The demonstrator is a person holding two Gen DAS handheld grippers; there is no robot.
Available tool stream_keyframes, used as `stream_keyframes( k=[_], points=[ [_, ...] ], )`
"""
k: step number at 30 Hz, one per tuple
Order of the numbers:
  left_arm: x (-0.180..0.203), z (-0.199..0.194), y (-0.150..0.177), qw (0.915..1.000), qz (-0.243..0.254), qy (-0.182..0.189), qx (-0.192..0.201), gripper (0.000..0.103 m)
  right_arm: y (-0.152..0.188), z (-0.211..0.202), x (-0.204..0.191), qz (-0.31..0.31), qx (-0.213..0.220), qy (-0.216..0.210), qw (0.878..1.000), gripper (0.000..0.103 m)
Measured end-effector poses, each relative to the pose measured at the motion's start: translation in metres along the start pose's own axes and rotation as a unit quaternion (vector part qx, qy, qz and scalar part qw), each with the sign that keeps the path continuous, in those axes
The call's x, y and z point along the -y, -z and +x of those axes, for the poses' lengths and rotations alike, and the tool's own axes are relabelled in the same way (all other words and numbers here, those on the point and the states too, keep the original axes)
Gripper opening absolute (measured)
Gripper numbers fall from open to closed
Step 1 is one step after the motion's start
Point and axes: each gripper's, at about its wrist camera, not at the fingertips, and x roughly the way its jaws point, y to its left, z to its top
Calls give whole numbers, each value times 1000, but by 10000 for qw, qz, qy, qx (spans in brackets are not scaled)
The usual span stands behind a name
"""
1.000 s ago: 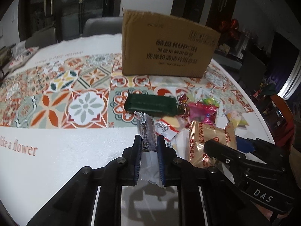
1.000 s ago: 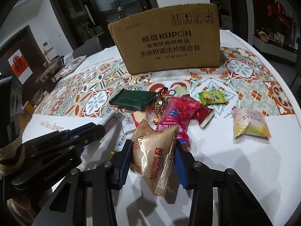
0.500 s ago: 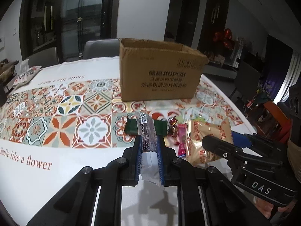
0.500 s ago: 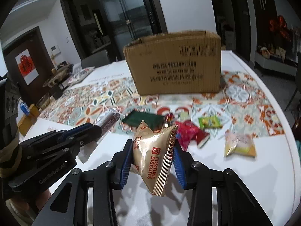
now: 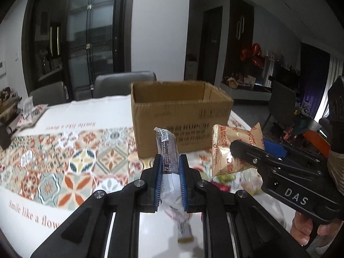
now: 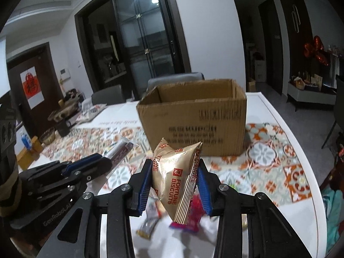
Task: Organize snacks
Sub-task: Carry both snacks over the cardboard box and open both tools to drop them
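Observation:
An open brown cardboard box (image 5: pixel 180 118) stands on the tiled tablecloth; it also shows in the right wrist view (image 6: pixel 193 122). My left gripper (image 5: pixel 171 161) is shut on a dark brown snack bar (image 5: pixel 168 148), held upright above the table, short of the box. My right gripper (image 6: pixel 175 168) is shut on a gold Fortune Biscuits bag (image 6: pixel 174 176), also lifted, just in front of the box. The bag shows to the right in the left wrist view (image 5: pixel 232 148). The bar shows to the left in the right wrist view (image 6: pixel 120 152).
Several loose snacks lie blurred on the white table under the grippers: a red packet (image 6: pixel 191 217) and a small bar (image 5: pixel 182 230). Grey chairs (image 5: pixel 124 83) stand behind the table. Bowls and clutter (image 6: pixel 62 111) sit at the far left edge.
Both grippers have risen from the snack pile with their snacks and moved towards the box, whose open top has come into view.

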Motion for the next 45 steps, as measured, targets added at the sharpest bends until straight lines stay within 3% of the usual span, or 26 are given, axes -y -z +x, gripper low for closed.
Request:
stream_keyframes(
  k=[10, 18, 28, 36, 37, 39, 40, 41, 42, 45],
  points=[
    [-5, 24, -61, 9994, 174, 31, 286, 16, -59, 16, 12, -33, 460, 131, 9989, 41],
    [-13, 45, -107, 9990, 186, 234, 335, 16, -106, 33, 22, -115, 572, 185, 9981, 41],
    [-21, 96, -150, 9990, 143, 420, -43, 16, -146, 75, 35, -297, 156, 225, 9992, 41],
    [-27, 141, -156, 9979, -79, 396, -498, 17, -153, 106, 49, -431, -82, 495, 9978, 41],
    [-28, 144, -155, 9978, -91, 378, -538, 18, -152, 112, 51, -449, -138, 528, 9975, 41],
    [-30, 149, -155, 9977, -73, 301, -610, 40, -151, 117, 53, -474, -211, 560, 9971, 44],
    [-31, 147, -154, 9981, -56, 230, -561, 43, -150, 119, 54, -509, -226, 659, 9963, 49],
    [-33, 142, -152, 9985, -37, 191, -520, 46, -148, 118, 54, -526, -219, 805, 9951, 64],
    [-33, 137, -149, 9989, 7, 103, -465, 49, -146, 117, 53, -538, -164, 920, 9942, 71],
    [-34, 122, -144, 9993, -14, 29, -366, 56, -138, 108, 50, -610, -112, 944, 9936, 71]
  ],
)
